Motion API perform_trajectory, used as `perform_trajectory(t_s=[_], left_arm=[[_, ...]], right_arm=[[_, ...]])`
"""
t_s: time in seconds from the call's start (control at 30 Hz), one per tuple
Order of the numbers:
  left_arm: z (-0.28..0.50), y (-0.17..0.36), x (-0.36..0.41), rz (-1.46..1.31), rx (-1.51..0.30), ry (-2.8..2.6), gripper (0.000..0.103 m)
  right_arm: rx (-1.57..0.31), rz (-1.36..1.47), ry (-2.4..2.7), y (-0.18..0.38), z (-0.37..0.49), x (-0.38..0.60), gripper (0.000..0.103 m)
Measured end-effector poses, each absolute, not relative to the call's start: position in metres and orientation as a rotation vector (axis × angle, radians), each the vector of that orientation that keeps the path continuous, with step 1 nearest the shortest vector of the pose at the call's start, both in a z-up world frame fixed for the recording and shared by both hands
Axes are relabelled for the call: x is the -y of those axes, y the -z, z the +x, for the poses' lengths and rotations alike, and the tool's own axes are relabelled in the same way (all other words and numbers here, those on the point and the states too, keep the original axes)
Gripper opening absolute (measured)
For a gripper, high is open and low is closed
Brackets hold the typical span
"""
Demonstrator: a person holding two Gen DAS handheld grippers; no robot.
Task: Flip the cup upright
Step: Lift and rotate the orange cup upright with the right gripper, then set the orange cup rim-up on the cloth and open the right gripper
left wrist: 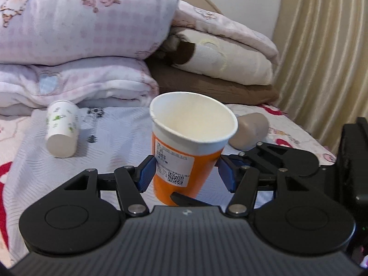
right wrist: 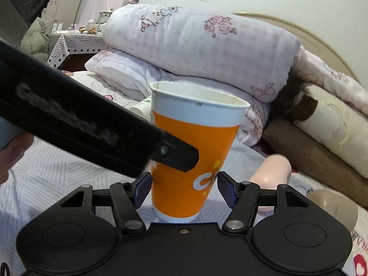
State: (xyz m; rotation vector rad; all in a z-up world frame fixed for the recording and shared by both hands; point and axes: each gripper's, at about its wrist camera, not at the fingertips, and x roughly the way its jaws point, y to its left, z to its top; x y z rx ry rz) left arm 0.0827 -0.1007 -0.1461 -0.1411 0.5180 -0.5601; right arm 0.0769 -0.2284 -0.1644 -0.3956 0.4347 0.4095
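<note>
Between both claws, upright orange cup (right wrist: 193, 156)

A: Where's the cup (left wrist: 184, 147)?
B: On the bed (left wrist: 41, 161), mouth up, between both grippers' fingers.
A: Others?
B: Second cup (left wrist: 61, 130) lies on its side, behind-left. Third cup (left wrist: 249, 131) on its side, behind-right, just beside it. Folded blankets (left wrist: 76, 46) stacked behind all. Curtain (left wrist: 326, 57) far right.

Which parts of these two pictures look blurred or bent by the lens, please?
Left wrist view: the orange cup is fairly sharp, the white cup lying behind is soft, and the curtain bows with fisheye distortion. Right wrist view: the left hand-held gripper crossing close to the lens is badly blurred, its lettering unreadable.
</note>
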Motion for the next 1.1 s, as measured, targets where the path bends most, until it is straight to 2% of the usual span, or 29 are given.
perform_trajectory(t_s=[0.23, 0.87, 1.0, 1.1], left_arm=[[0.088, 0.153, 0.103, -0.222, -0.567, 0.557, 0.058], [0.087, 0.154, 0.115, -0.182, -0.639, 0.561, 0.062], [0.088, 0.153, 0.112, -0.198, -0.679, 0.539, 0.062], [0.082, 0.143, 0.111, -0.171, -0.724, 0.526, 0.062]], right_arm=[[-0.456, -0.344, -0.383, 0.165, 0.076, 0.237, 0.068], [-0.461, -0.295, -0.384, 0.164, 0.067, 0.244, 0.069], [-0.461, -0.285, -0.37, 0.164, 0.068, 0.246, 0.075], [-0.504, -0.266, -0.375, 0.162, 0.063, 0.253, 0.075]])
